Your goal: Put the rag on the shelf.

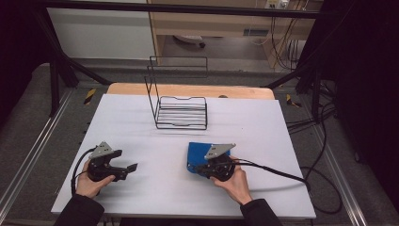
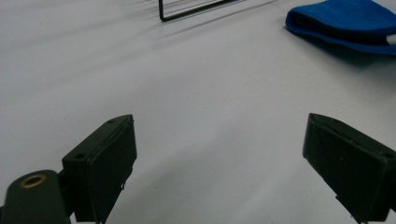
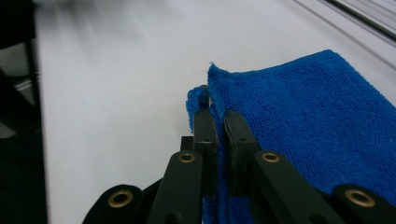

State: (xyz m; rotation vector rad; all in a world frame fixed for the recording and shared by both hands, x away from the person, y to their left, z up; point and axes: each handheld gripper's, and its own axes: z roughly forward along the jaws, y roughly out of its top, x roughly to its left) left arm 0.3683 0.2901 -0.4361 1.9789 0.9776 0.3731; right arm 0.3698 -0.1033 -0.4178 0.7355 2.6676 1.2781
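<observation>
1. A white sheet (image 1: 141,141) is covering the table, and a strip of bare wood (image 1: 188,89) is showing along its far edge.
2. A black wire rack (image 1: 181,110) is standing on the sheet, toward the far middle, with its tall back frame rising on the left side.
3. A blue cloth (image 1: 196,153) is lying folded on the near half of the sheet, right of centre and well apart from the rack.
4. The right gripper (image 3: 219,121) is pinching a corner of the cloth; in the right gripper view its jaws are pressing together with the fabric edge caught between them.
5. The left gripper (image 1: 133,166) is resting at the near left of the sheet, held in the person's left hand (image 1: 89,184).
6. In the left gripper view its jaws are standing wide apart, with bare white sheet between them.
7. Black cables (image 1: 273,170) are trailing from the right gripper across the sheet to the right and down onto the grey floor (image 1: 28,122).
8. A dark metal frame (image 1: 61,66) is surrounding the table, and beyond it pale wooden furniture (image 1: 211,21) is standing against the far side of the room.
</observation>
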